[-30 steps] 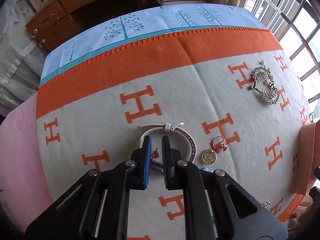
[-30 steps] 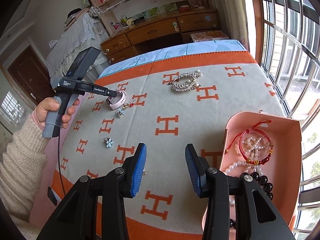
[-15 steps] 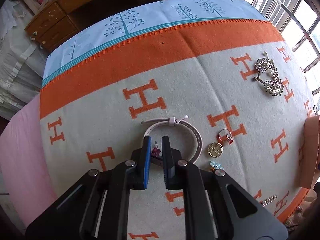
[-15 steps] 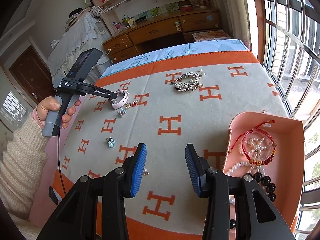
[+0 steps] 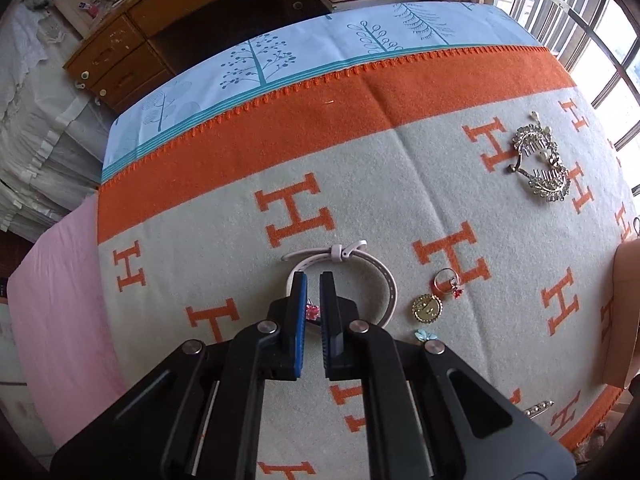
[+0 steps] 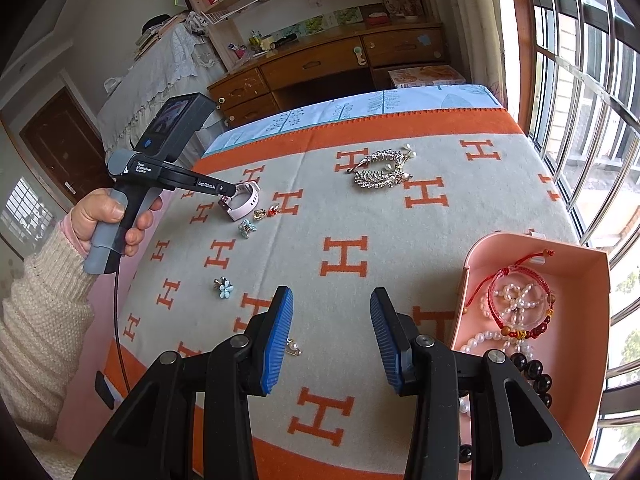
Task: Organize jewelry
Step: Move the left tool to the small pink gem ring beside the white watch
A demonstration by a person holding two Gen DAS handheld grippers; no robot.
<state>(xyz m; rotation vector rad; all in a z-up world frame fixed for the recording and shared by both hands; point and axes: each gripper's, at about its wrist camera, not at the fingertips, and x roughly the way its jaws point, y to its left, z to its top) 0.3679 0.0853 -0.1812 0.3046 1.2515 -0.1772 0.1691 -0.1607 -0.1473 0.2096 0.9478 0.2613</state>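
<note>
My left gripper (image 5: 313, 280) is shut on a pale pink watch band (image 5: 384, 276), gripping it at the near side and holding it a little above the blanket; it also shows in the right wrist view (image 6: 246, 200). A small red charm (image 5: 312, 312) shows between the jaws. A gold medallion (image 5: 427, 309), a ring with a red charm (image 5: 447, 282) and a silver hair comb (image 5: 540, 162) lie on the blanket. My right gripper (image 6: 332, 312) is open and empty beside the pink tray (image 6: 592, 280), which holds a red bracelet (image 6: 520, 304) and pearls.
A blue flower clip (image 6: 225, 288), a blue butterfly clip (image 6: 246, 227) and a pearl pin (image 6: 294, 347) lie on the orange-and-grey H blanket (image 6: 380, 220). A wooden desk (image 6: 328, 64) stands beyond the bed. Windows run along the right.
My left gripper has lifted with the pink watch band; the blanket looks farther below. The right gripper has hardly moved and stays open.
</note>
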